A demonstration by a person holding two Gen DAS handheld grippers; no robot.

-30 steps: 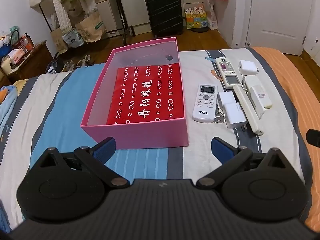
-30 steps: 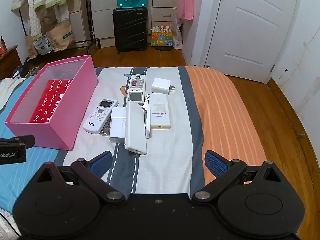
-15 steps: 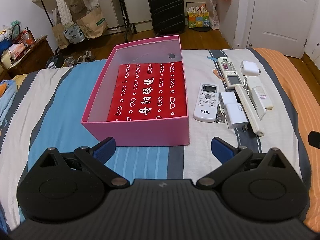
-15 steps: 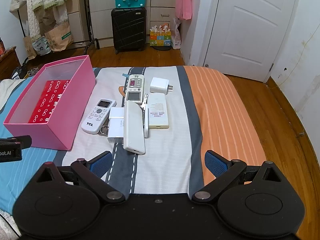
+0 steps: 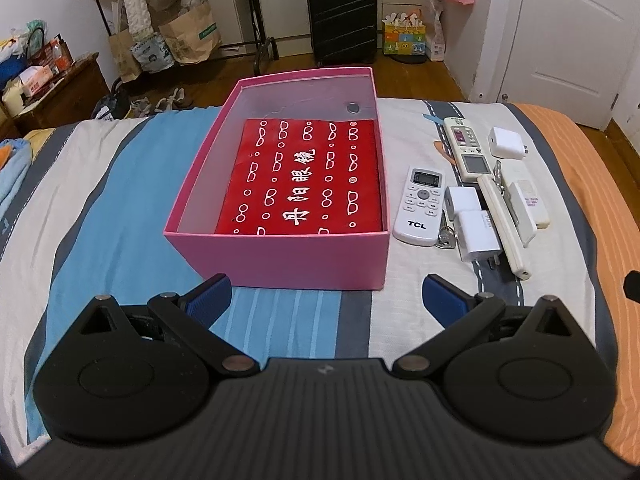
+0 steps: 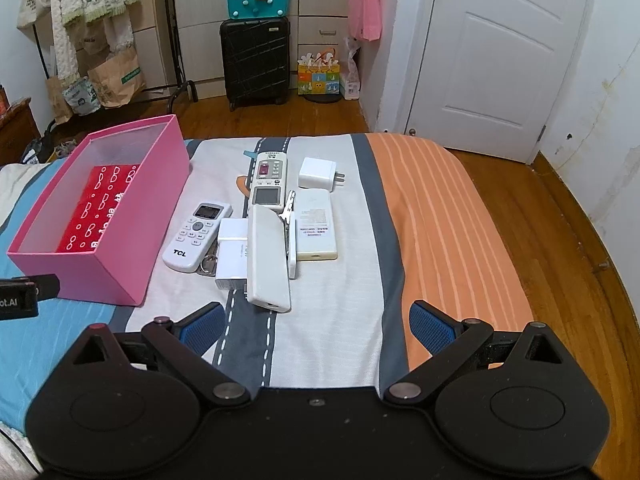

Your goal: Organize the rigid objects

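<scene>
An open pink box point(image 5: 280, 258) point(image 6: 80, 276) with a red patterned sheet point(image 5: 308, 176) on its floor stands on the striped bed. To its right lies a cluster of white rigid objects: a TCL remote point(image 5: 420, 206) point(image 6: 198, 236), a long remote point(image 6: 269, 256), a second remote with a display point(image 6: 269, 180), power adapters point(image 6: 318, 173) point(image 5: 476, 234), a flat white pack point(image 6: 316, 226) and keys point(image 5: 445, 236). My left gripper point(image 5: 324, 300) is open and empty just before the box's near wall. My right gripper point(image 6: 314, 326) is open and empty in front of the cluster.
The bed's orange side point(image 6: 448, 232) ends at a wood floor on the right. A black suitcase point(image 6: 256, 62), a clothes rack with bags point(image 6: 100, 60) and a white door point(image 6: 492, 48) stand beyond the bed's far edge.
Both views have shifted slightly: the box and the white objects sit a bit lower and nearer in frame. Both grippers stay open; nothing on the bed has moved.
</scene>
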